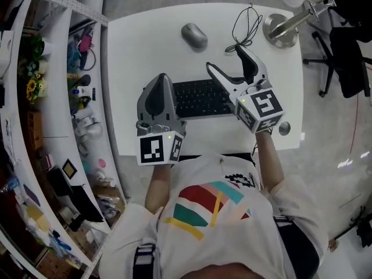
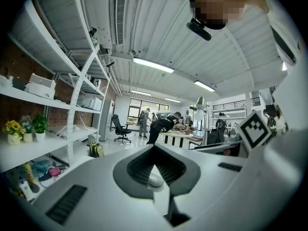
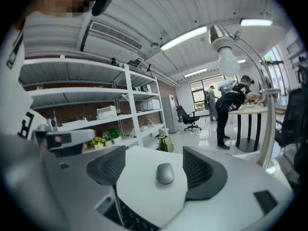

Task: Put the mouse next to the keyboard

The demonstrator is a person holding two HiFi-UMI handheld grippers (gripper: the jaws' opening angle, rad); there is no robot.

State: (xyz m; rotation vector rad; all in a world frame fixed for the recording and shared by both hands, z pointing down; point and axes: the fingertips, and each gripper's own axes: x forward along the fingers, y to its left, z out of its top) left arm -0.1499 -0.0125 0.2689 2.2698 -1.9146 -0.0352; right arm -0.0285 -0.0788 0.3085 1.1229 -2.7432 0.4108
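Note:
The grey mouse (image 1: 194, 35) lies at the far middle of the white table (image 1: 145, 39), well beyond the black keyboard (image 1: 200, 97). My right gripper (image 1: 225, 60) hovers over the keyboard's right end, jaws open and empty. In the right gripper view the mouse (image 3: 165, 173) sits ahead on the table between the two dark pads (image 3: 109, 166), and the keyboard (image 3: 130, 218) shows low down. My left gripper (image 1: 158, 92) is at the keyboard's left end, jaws shut and empty. In the left gripper view the mouse (image 2: 155, 180) shows small through the gap below the jaw tips.
A black cable (image 1: 247, 25) coils at the far right of the table beside a metal desk lamp base (image 1: 281, 29). Cluttered shelves (image 1: 52, 97) run along the left. A black office chair (image 1: 349, 57) stands to the right of the table.

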